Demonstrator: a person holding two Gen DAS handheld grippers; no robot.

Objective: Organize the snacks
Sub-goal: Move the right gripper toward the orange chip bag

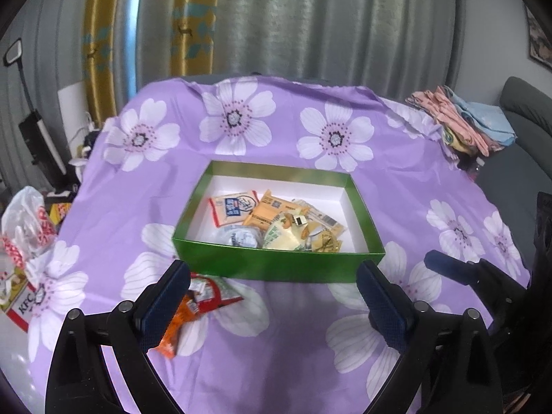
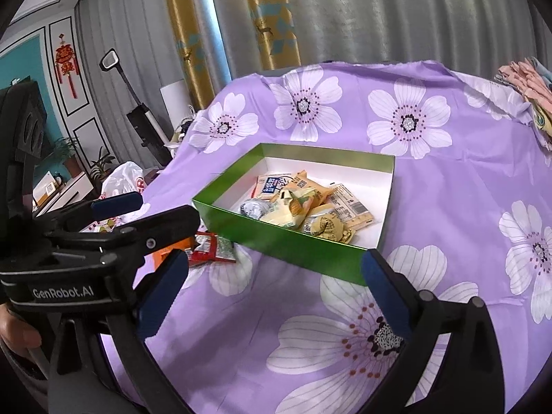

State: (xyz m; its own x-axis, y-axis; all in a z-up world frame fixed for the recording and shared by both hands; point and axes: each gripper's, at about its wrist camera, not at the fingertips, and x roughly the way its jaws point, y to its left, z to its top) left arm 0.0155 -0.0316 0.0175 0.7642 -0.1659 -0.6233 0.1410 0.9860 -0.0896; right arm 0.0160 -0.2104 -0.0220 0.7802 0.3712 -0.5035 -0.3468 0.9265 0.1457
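A purple flowered cloth (image 1: 296, 338) covers the surface. The green box (image 1: 276, 265) holds snack packets (image 1: 276, 220); what look like two more packets (image 1: 196, 303) lie outside. Left tongs (image 1: 272, 296) and right tongs (image 2: 276, 289) gape empty.

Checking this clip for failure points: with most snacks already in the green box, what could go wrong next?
The red and orange packets lie overlapping beside the green box, so one grab may take both or drop one. They sit close to the box wall, so the open left gripper could nudge it. The right gripper is close alongside; the two could collide.
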